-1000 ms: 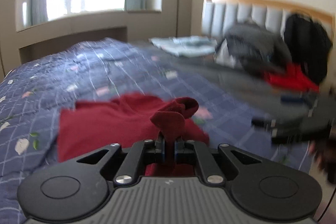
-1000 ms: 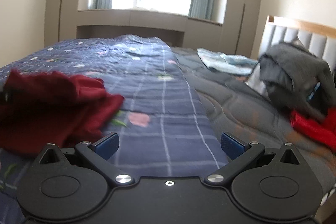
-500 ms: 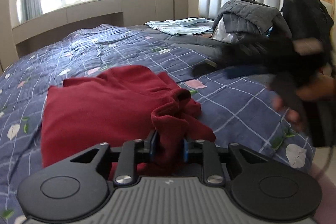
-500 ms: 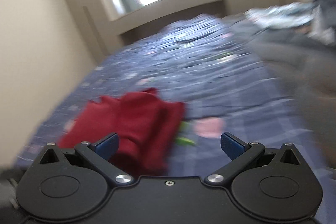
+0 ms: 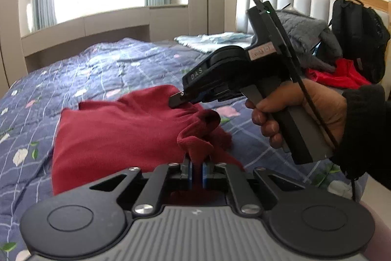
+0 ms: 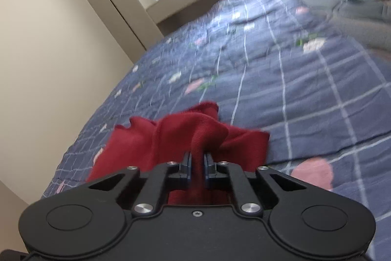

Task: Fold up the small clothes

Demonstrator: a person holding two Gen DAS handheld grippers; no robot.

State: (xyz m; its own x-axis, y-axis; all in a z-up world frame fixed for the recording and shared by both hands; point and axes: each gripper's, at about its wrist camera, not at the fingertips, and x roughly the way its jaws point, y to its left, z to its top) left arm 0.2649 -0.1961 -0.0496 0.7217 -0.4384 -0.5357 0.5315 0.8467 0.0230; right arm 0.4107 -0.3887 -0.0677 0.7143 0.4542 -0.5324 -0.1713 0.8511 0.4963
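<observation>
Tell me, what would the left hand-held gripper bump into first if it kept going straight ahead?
The left hand-held gripper already pinches the red garment, so it would probably push into more of that cloth first, then the bed quilt.

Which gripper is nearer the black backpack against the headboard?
Right. The right gripper, shut on the red garment, sits farther up the bed toward the black backpack; the left gripper grips the garment's near edge.
</observation>
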